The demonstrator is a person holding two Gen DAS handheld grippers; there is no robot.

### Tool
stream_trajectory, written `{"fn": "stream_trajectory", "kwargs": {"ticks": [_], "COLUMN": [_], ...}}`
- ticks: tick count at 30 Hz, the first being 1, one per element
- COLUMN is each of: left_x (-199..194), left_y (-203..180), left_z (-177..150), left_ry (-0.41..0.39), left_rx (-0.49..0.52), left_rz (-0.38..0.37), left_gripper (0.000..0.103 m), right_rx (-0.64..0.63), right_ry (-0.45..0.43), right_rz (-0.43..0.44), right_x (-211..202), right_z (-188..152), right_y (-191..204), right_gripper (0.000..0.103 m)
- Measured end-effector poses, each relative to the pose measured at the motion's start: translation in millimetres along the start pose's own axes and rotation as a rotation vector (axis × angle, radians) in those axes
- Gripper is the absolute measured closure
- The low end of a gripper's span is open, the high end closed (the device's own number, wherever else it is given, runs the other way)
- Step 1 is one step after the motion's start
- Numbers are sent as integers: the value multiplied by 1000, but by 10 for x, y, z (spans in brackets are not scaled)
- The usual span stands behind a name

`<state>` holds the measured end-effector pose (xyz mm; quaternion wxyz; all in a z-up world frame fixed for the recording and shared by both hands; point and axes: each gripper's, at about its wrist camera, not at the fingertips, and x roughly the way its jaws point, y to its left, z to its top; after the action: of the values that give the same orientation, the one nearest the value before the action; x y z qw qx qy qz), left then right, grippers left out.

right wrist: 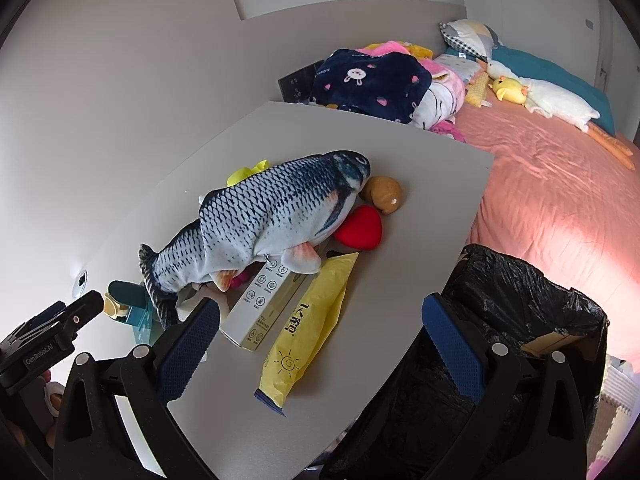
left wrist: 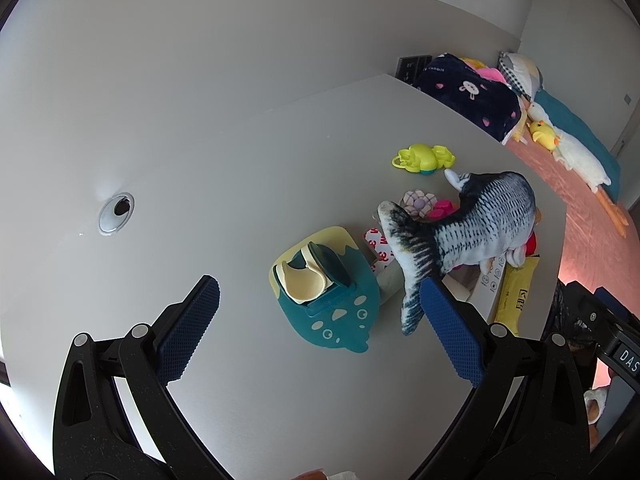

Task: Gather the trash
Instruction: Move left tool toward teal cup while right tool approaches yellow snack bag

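Note:
A yellow wrapper (right wrist: 308,320) and a white carton (right wrist: 264,304) lie near the table's front edge, partly under a plush fish (right wrist: 272,216). The same yellow wrapper (left wrist: 516,296) shows at the right in the left wrist view, behind the plush fish (left wrist: 472,228). A red-and-white scrap (left wrist: 376,246) and a grey tube (left wrist: 390,282) lie beside a teal and yellow toy (left wrist: 324,288). A bin with a black bag (right wrist: 520,320) stands against the table's right edge. My left gripper (left wrist: 320,324) is open above the teal toy. My right gripper (right wrist: 320,344) is open over the wrapper's near end.
The grey table (left wrist: 240,184) has a round cable hole (left wrist: 116,214) at left. A green toy (left wrist: 424,158), a red heart (right wrist: 360,226) and a tan shell (right wrist: 384,194) lie by the fish. A pink bed (right wrist: 560,184) with plush toys and a navy blanket (right wrist: 372,80) lies beyond.

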<state>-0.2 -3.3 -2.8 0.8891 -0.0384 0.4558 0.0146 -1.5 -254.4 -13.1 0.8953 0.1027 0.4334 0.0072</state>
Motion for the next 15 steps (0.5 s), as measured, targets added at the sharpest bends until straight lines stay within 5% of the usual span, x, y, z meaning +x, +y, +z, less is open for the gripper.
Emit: {"fn": "stream_trajectory", "kwargs": {"ticks": [15], "left_x": [44], "left_y": [37], "left_z": [-30], "left_ry": [-5], "left_rx": [-30], "left_rz": [-19], "left_gripper": [6], "right_rx": [20], "right_ry": [23], "right_rz": [-13], "right_x": [51], "right_z": [-38], "right_y": [-69], "right_gripper": [2]}}
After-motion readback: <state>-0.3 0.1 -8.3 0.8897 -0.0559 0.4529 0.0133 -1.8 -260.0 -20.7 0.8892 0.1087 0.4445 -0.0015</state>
